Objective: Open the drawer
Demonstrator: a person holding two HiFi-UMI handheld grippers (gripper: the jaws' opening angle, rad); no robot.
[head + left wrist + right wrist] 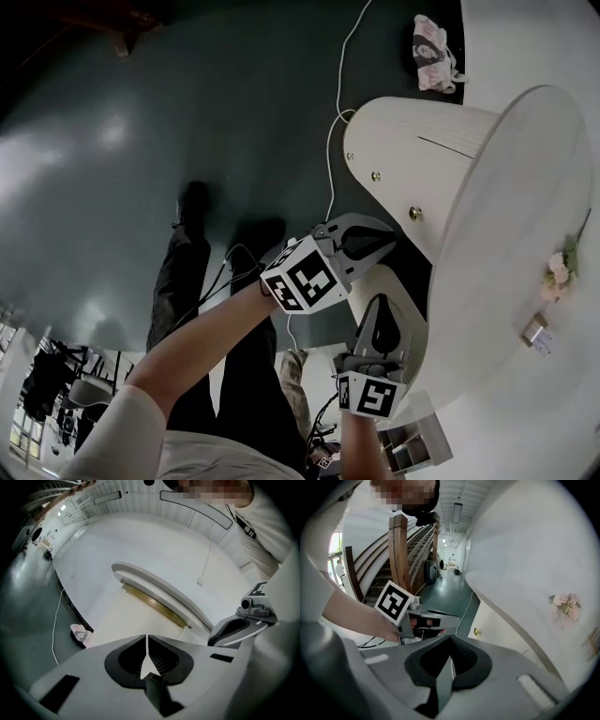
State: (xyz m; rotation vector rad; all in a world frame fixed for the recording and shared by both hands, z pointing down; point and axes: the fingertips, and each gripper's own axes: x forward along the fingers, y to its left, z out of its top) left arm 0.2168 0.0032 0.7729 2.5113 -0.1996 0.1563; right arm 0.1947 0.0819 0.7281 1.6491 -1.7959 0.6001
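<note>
A white round-topped cabinet (525, 216) carries cream drawer fronts (427, 141) with two brass knobs (414, 214) (376, 175). My left gripper (392, 236) hangs just below and left of the nearer knob, jaws shut with nothing between them (147, 638). Ahead of it are the cream front (126, 620) and a brass strip (154, 603) under the top's rim. My right gripper (380, 303) is lower, beside the cabinet's side, and its jaws (450, 641) stand shut and empty. One knob (477, 631) shows beyond them, with the left gripper (433, 620) to its left.
A white cable (330, 141) runs over the dark green floor to the cabinet. A pink bundle (433, 54) lies by the wall. On the top sit a small flower (560, 267) and a metal box (536, 330). A wooden staircase (398, 550) rises behind.
</note>
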